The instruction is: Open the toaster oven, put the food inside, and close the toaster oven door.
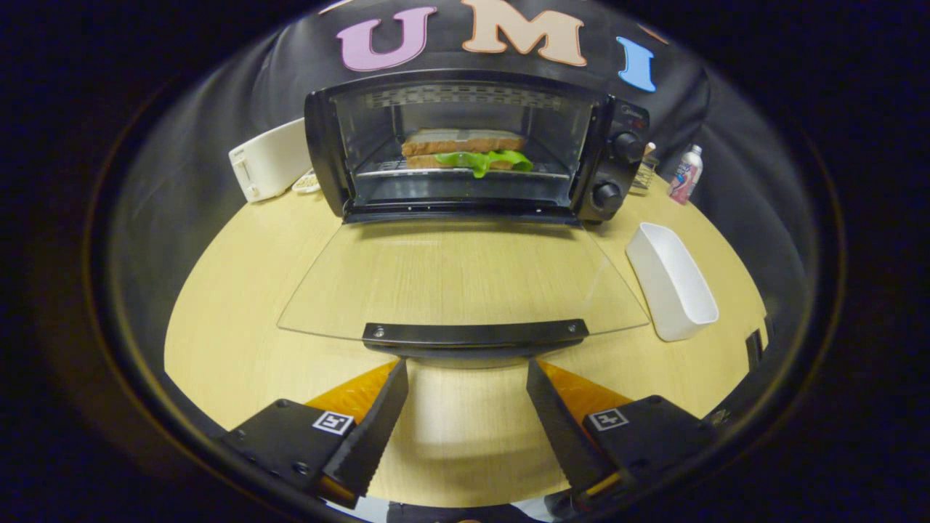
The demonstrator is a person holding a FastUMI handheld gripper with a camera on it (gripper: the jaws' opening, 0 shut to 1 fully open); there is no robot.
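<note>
Ahead of my spread, empty gripper [465, 374], the toaster oven [472, 149] shows its flat glass door [458, 280] lowered, layered sandwich [465, 152] on the wire rack.

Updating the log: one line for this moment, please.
sandwich on oven rack | door open flat | hand-held gripper open, empty, just short of door handle | closing left

Toaster oven [472, 145] sits at the table's [240, 312] far side, sandwich [465, 150] on the rack inside, door [465, 280] lying open toward the spread gripper [466, 370]. Tray [672, 280] right of the door, bottle [686, 173] far right, toaster [270, 158] left of the oven.
</note>
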